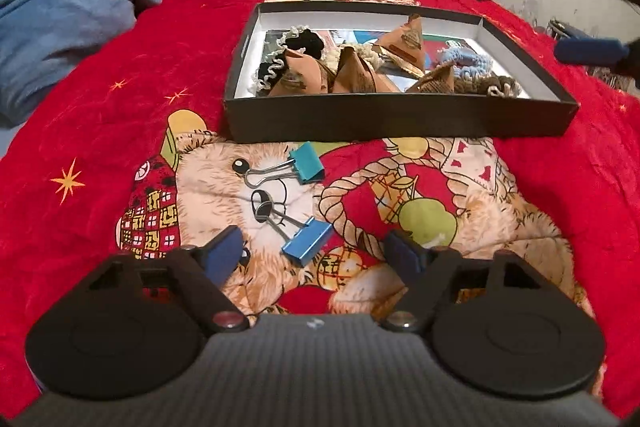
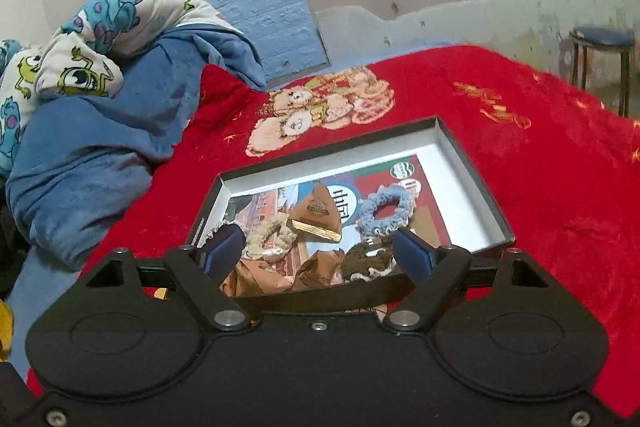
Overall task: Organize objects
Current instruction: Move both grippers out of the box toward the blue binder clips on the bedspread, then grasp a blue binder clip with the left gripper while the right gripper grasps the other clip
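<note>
Two binder clips lie on the red bear-print bedspread (image 1: 100,131): a teal one (image 1: 306,163) and, nearer me, a blue one (image 1: 306,241). My left gripper (image 1: 314,247) is open and low over the spread. The blue clip sits between its fingers, and neither pad touches it. Behind the clips stands a shallow black box (image 1: 400,123) holding brown paper packets (image 1: 404,39) and knitted scrunchies (image 1: 460,61). My right gripper (image 2: 316,243) hangs open above the box's near end (image 2: 472,179). Past its fingers I see a blue scrunchie (image 2: 386,211) and a brown packet (image 2: 316,215). It holds nothing.
A heap of blue blanket (image 2: 100,147) and cartoon-print cloth (image 2: 80,67) rises along the left of the bed. A stool (image 2: 604,59) stands by the wall at far right. Printed cards line the box's floor.
</note>
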Demonstrator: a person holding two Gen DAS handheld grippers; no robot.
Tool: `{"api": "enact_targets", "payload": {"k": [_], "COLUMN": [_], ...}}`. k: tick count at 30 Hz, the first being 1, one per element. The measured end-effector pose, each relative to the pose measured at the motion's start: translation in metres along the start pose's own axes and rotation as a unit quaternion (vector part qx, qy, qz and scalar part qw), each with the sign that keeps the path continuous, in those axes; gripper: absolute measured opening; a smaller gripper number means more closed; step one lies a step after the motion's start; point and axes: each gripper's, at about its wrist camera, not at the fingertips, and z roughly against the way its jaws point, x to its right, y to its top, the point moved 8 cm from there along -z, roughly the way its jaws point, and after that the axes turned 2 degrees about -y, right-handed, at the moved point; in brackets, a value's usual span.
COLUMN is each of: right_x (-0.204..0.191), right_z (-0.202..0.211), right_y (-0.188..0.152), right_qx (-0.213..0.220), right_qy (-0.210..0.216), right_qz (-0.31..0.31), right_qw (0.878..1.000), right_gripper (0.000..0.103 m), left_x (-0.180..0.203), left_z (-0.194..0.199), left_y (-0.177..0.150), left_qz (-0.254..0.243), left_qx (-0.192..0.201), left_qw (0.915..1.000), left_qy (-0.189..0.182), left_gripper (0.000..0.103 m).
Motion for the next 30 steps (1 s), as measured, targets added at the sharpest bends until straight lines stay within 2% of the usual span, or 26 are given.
{"api": "enact_targets", "payload": {"k": [5,8,9,10,17,20,24,28,30], "right_x": [0.002,0.006,0.007,0.008,0.009,0.005,-0.004,-0.018,-0.027], "right_z": [-0.004,-0.011,-0.012,-0.012,-0.01,-0.011,-0.018,-0.025,-0.028], "right_y": [-0.003,-0.008,-0.009,-0.009,-0.008,-0.012,-0.021,-0.033,-0.038], "right_qx": [-0.009,-0.02,-0.023,-0.023,-0.019,-0.018,-0.016,-0.021,-0.024], "right_qy": [0.004,-0.01,-0.018,-0.022,-0.016,-0.01,0.018,0.041,0.05], "right_qz": [-0.011,-0.008,-0.006,-0.005,-0.016,-0.011,-0.008,0.004,0.016], "right_qw": [1.0,1.0,1.0,0.999,1.0,1.0,1.0,0.999,0.998], "right_gripper": [0.082,0.081,0.081,0.081,0.081,0.081,0.081,0.081,0.081], "left_x": [0.002,0.007,0.007,0.008,0.004,-0.008,-0.035,-0.062,-0.076], "left_z": [0.002,0.003,0.003,0.004,0.007,0.013,0.021,0.029,0.033], "left_y": [0.002,0.002,0.002,0.002,0.006,0.01,0.019,0.033,0.037], "left_qz": [-0.008,-0.026,-0.03,-0.031,-0.03,-0.038,-0.022,-0.03,-0.019], "left_qx": [-0.004,-0.001,0.001,0.001,0.001,0.01,0.03,0.061,0.065], "left_qw": [0.9999,0.9996,0.9995,0.9995,0.9995,0.9989,0.9967,0.9882,0.9861], "left_qy": [-0.009,-0.009,-0.009,-0.01,-0.008,0.025,0.072,0.137,0.151], "left_gripper": [0.06,0.049,0.043,0.032,0.031,0.031,0.031,0.031,0.031]}}
